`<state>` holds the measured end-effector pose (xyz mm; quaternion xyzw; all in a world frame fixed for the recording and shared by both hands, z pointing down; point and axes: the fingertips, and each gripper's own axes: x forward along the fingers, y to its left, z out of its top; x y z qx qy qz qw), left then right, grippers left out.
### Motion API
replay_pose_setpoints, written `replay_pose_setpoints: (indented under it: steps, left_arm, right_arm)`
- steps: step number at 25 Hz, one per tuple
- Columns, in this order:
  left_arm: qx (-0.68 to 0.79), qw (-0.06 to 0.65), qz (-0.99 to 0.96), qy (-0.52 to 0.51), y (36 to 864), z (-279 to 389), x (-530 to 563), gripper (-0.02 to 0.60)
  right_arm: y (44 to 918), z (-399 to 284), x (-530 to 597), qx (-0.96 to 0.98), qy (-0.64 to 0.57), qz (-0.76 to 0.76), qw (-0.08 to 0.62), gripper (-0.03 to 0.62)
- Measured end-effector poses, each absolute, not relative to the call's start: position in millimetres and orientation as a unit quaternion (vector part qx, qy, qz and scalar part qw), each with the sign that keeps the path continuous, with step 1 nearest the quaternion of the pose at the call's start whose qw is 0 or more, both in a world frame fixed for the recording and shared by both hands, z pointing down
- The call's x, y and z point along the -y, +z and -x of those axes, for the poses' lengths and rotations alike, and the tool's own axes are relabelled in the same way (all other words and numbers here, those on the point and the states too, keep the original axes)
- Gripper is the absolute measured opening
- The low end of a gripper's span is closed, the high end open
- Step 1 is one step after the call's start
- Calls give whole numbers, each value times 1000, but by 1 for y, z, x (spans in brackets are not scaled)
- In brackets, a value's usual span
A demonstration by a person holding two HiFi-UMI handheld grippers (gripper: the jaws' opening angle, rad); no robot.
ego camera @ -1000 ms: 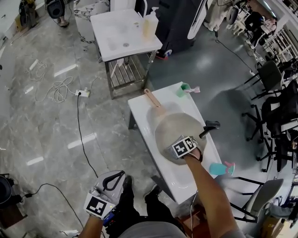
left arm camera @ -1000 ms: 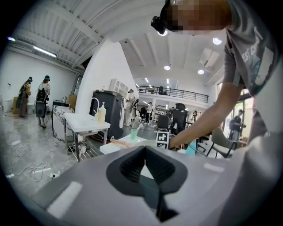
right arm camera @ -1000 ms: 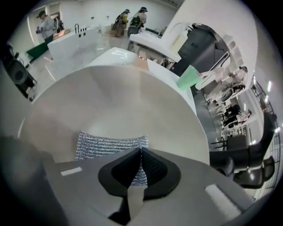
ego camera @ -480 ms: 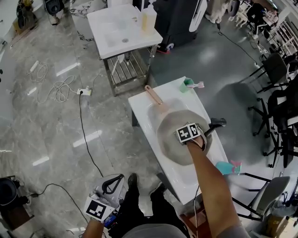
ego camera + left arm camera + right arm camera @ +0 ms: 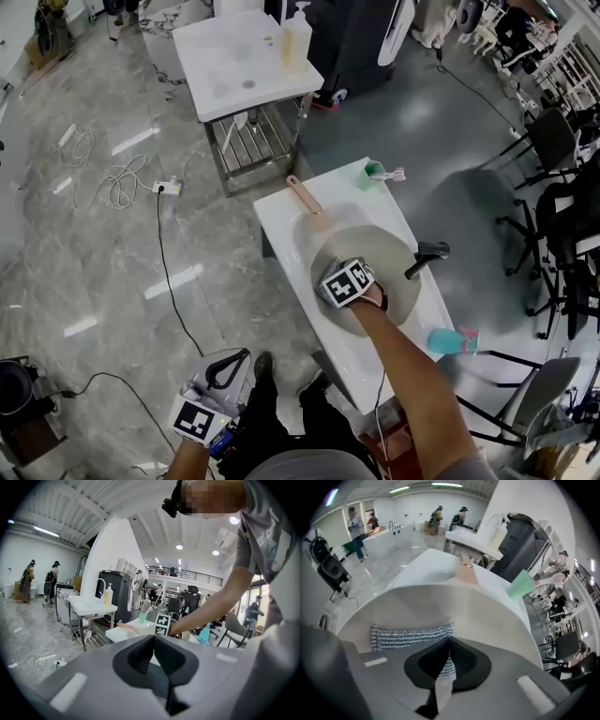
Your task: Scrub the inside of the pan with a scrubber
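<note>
A beige pan (image 5: pixel 380 272) with a tan handle (image 5: pixel 305 199) lies in the basin of a white sink unit (image 5: pixel 281 217). My right gripper (image 5: pixel 349 284) reaches into the pan near its left side. In the right gripper view the right gripper (image 5: pixel 449 645) is shut on a silver mesh scrubber (image 5: pixel 411 636), which lies flat on the pan's inner surface (image 5: pixel 454 606). My left gripper (image 5: pixel 208 398) hangs low at my left side, away from the sink. In the left gripper view the left gripper (image 5: pixel 153 641) has its jaws together and nothing between them.
A black faucet (image 5: pixel 424 257) stands at the sink's right edge. A green cup (image 5: pixel 373 172) with a toothbrush sits at the far corner, a teal spray bottle (image 5: pixel 446 341) at the near right. A second white table (image 5: pixel 246 56) with a bottle stands beyond. Cables (image 5: pixel 112 178) lie on the floor, chairs at right.
My right gripper has slid with the scrubber from the pan's right part toward its left side. The left gripper has stayed at my side.
</note>
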<state>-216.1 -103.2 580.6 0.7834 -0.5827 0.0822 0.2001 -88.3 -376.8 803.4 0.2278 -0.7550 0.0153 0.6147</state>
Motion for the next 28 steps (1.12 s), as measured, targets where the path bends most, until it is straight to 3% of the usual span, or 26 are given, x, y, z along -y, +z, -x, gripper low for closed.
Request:
replay_pose_setpoints:
  steps: [6, 13, 23, 28]
  left_arm:
    - [576, 190, -791, 72, 568, 205, 112, 2]
    - [572, 192, -794, 78, 570, 200, 110, 2]
    - [575, 212, -785, 95, 590, 209, 91, 2]
    - [580, 213, -780, 103, 602, 218, 80, 2]
  right_arm:
    - [809, 48, 339, 716, -70, -143, 680, 11]
    - [805, -9, 382, 634, -179, -172, 733, 11]
    - [810, 8, 443, 679, -48, -325, 657, 12]
    - [809, 42, 451, 703, -33, -311, 639, 12]
